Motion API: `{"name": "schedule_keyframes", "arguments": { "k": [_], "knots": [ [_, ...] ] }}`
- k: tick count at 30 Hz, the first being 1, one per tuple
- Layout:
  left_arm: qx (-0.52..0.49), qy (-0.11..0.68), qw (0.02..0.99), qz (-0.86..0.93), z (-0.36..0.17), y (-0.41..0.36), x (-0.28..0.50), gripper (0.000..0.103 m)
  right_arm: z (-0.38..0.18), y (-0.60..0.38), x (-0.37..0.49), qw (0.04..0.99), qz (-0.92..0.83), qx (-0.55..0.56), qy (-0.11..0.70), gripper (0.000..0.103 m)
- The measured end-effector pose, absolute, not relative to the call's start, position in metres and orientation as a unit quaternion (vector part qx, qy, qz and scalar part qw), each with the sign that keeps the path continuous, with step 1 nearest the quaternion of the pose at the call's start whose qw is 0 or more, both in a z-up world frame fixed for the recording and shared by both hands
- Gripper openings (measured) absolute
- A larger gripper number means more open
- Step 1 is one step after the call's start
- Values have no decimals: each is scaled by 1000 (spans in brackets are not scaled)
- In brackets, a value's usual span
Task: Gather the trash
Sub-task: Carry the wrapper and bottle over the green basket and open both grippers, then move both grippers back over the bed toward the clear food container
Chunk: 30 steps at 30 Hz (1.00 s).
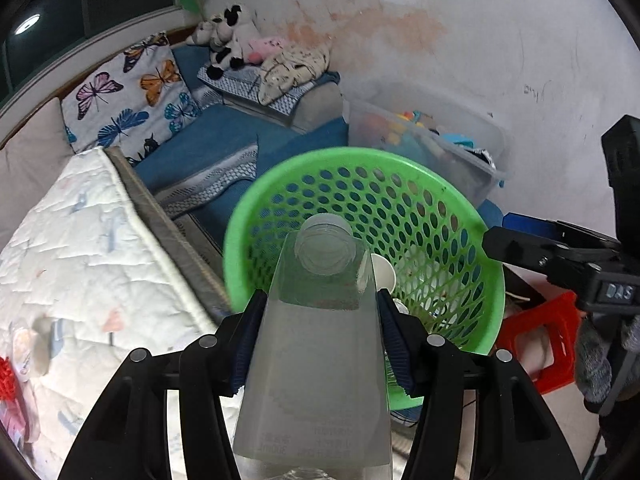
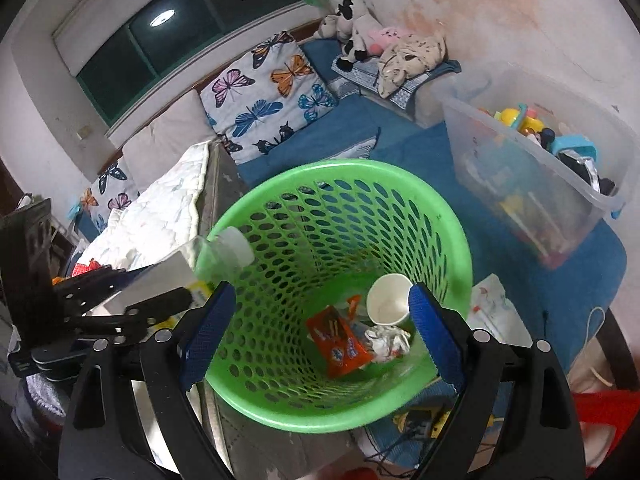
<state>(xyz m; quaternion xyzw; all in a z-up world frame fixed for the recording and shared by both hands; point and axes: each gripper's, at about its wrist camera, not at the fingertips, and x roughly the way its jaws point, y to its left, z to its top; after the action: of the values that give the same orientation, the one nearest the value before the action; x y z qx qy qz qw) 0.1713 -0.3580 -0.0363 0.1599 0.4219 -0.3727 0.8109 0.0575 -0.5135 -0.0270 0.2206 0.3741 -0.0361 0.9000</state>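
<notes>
A clear plastic bottle [image 1: 320, 344] with a white cap is clamped between the blue pads of my left gripper [image 1: 320, 300]. Its cap end reaches over the rim of the green mesh basket [image 1: 452, 216]. In the right wrist view the same bottle [image 2: 224, 252] juts in from the left, over the basket rim [image 2: 340, 170], with the left gripper [image 2: 156, 280] shut on it. My right gripper [image 2: 322, 328] hangs open above the basket with nothing between its pads. At the basket's bottom lie a white paper cup [image 2: 388, 304], an orange wrapper [image 2: 340, 344] and crumpled paper [image 2: 390, 340].
A quilted white mattress [image 1: 80, 248] lies left of the basket. A clear storage bin [image 2: 532, 160] full of toys stands at the right. Behind are blue cushions, a butterfly pillow [image 2: 272, 96] and plush toys [image 2: 360, 28]. A red stool [image 1: 540, 344] is at the lower right.
</notes>
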Motion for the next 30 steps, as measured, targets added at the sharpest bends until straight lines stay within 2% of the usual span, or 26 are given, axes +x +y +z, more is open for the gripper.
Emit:
{"name": "schedule_keyframes", "arguments": {
  "k": [5,7,8,16,30],
  "knots": [
    [158,442,803,-368,-46,-368,176,55,-31,-517,52,898,-36,232,373,88],
    [150,439,804,-371,-44,-369,174,70,-33,-517,51,897,-36,233,373,88],
    [146,434,808,-372,-41,-367,172,72,-33,-517,50,897,-35,234,373,88],
    [116,407,832,-358,-19,-333,160,72,-29,-502,47,902,-17,221,371,88],
    [61,380,892,-238,-6,-198,145,72,-19,-433,64,907,38,191,374,88]
  ]
}}
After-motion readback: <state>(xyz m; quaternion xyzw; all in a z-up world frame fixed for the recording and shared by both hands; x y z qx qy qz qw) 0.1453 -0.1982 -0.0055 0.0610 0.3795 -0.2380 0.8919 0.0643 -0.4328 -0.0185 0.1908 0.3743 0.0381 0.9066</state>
